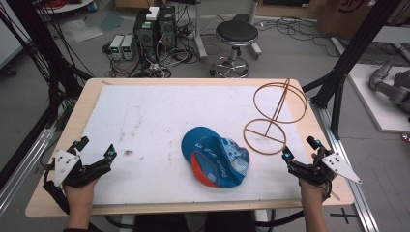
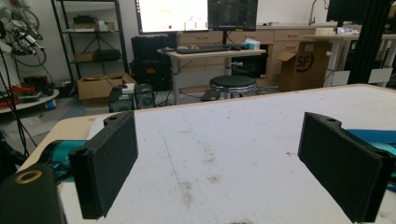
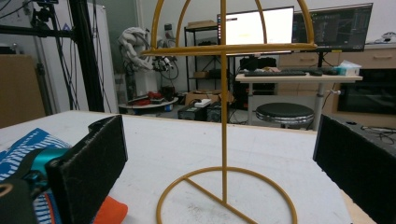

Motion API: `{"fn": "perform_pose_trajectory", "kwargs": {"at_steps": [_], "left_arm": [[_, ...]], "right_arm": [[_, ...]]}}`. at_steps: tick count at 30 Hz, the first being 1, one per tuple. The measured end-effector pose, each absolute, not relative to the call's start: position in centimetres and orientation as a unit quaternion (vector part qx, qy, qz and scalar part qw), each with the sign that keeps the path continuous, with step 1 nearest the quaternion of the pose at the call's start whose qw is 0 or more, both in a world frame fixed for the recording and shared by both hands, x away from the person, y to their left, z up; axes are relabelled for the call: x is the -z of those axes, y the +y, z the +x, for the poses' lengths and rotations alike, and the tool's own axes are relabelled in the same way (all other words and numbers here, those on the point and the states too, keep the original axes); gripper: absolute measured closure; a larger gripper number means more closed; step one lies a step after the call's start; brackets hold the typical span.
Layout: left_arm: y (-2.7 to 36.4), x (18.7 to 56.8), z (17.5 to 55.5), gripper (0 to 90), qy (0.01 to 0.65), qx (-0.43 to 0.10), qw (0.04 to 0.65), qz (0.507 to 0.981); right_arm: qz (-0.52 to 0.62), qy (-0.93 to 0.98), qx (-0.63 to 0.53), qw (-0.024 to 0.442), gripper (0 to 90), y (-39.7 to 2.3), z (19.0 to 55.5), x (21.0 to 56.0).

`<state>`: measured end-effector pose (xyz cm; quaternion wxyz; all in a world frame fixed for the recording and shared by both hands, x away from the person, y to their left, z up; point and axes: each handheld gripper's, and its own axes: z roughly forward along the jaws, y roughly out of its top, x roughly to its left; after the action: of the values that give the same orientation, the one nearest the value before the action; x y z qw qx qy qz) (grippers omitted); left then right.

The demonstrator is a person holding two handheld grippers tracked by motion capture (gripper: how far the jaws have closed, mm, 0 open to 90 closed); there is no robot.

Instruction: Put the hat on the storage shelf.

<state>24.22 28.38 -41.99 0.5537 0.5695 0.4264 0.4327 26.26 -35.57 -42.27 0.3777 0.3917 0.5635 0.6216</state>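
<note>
A blue cap with an orange brim lies on the white mat, right of the table's middle. Behind it to the right stands a gold wire stand with a round base and a hoop top. My left gripper rests open near the front left corner, far from the cap. In the left gripper view the left gripper has wide-apart jaws with bare mat between them, and the cap peeks in at the right. My right gripper is open and faces the stand, with the cap at its left.
The wooden table's edge frames the mat. A black stool and computer boxes with cables sit on the floor beyond the far edge. Black frame posts rise at the right.
</note>
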Motion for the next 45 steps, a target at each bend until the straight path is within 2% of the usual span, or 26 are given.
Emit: {"fn": "perform_pose_trajectory", "kwargs": {"at_steps": [11, 22, 27, 33, 41, 45], "left_arm": [[28.5, 42.0, 24.3, 12.8, 0.433, -0.436, 0.548, 0.568], [28.4, 41.9, 24.5, 12.8, 0.436, -0.435, 0.55, 0.565], [28.5, 41.9, 24.5, 12.8, 0.438, -0.435, 0.55, 0.562], [28.5, 41.9, 24.4, 12.8, 0.44, -0.435, 0.552, 0.56], [28.6, 41.9, 24.3, 12.8, 0.44, -0.436, 0.55, 0.561], [28.6, 41.9, 24.2, 12.8, 0.441, -0.435, 0.55, 0.56]], "right_arm": [[0.395, 0.562, -0.625, 0.372, 2.6, -35.6, 26.2, 42.1], [0.369, 0.579, -0.628, 0.366, 2.6, -33.9, 25.4, 40.7], [0.341, 0.596, -0.63, 0.364, 2.6, -32.1, 25.1, 40.0], [0.297, 0.626, -0.639, 0.335, 2.9, -28.5, 24.8, 39.6], [0.264, 0.656, -0.631, 0.321, 4.0, -25.4, 24.8, 39.7], [0.261, 0.667, -0.632, 0.296, 4.0, -23.8, 25.2, 40.3]]}}
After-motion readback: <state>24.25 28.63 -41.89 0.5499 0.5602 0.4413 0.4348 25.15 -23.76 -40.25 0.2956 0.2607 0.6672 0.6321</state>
